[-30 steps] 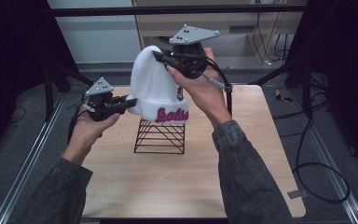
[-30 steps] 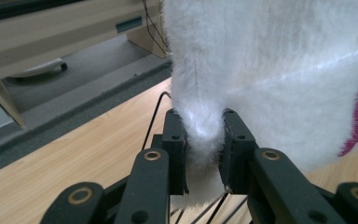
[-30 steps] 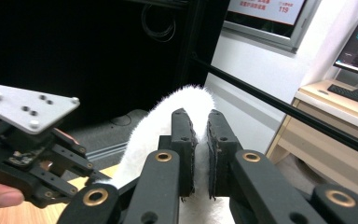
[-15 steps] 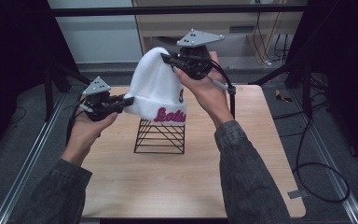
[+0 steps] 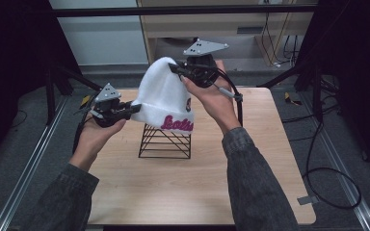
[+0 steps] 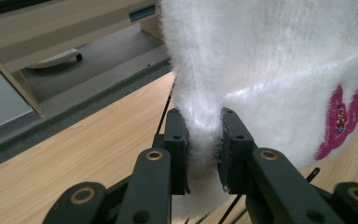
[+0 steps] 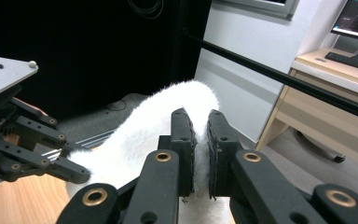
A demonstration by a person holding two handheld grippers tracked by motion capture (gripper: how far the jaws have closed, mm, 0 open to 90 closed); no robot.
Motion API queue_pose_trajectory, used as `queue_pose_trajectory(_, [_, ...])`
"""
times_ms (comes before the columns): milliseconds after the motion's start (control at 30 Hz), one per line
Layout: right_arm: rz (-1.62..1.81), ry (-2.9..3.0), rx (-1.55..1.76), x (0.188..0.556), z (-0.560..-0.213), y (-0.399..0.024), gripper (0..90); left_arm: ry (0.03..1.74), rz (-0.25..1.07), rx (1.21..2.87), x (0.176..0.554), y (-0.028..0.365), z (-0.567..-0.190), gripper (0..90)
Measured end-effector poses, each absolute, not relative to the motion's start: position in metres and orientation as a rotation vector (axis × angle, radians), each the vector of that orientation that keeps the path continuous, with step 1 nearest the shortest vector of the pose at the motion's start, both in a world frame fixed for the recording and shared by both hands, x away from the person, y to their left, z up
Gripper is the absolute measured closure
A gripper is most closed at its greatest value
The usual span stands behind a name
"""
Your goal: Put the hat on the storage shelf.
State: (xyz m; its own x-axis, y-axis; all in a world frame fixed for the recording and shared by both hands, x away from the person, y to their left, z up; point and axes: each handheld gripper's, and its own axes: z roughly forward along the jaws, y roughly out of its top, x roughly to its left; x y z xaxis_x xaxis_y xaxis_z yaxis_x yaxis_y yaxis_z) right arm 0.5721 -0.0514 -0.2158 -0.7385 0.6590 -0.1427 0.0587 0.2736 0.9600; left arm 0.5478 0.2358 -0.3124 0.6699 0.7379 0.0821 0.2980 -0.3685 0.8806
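A fluffy white beanie [image 5: 161,94] with pink lettering on its cuff hangs over a black wire stand [image 5: 165,142] in the middle of the wooden table [image 5: 197,187]. My left gripper [image 5: 134,109] is shut on the beanie's cuff at its left edge; in the left gripper view the white fabric [image 6: 261,70] is pinched between the pads of my gripper [image 6: 204,151]. My right gripper [image 5: 176,68] is shut on the top of the beanie; in the right gripper view the fabric [image 7: 154,126] sits between its jaws [image 7: 199,154], and the left gripper [image 7: 81,175] shows at lower left.
A cable [image 5: 233,98] trails from the right gripper across the table's far side. Black frame bars [image 5: 188,9] cross behind, and a wooden desk [image 5: 212,24] stands beyond. Floor rails [image 5: 29,163] run along the table's left.
The right gripper has come down a little with the top of the beanie, and the hat has settled lower over the wire stand. The left gripper has stayed about where it was.
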Motion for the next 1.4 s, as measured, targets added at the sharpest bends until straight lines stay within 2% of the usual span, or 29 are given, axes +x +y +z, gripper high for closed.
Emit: queue_pose_trajectory(1400, [1.38, 2.239, 0.597, 0.552, -0.266, -0.037, 83.4, 0.815, 0.516, 2.044, 0.531, 0.249, -0.38, 75.7])
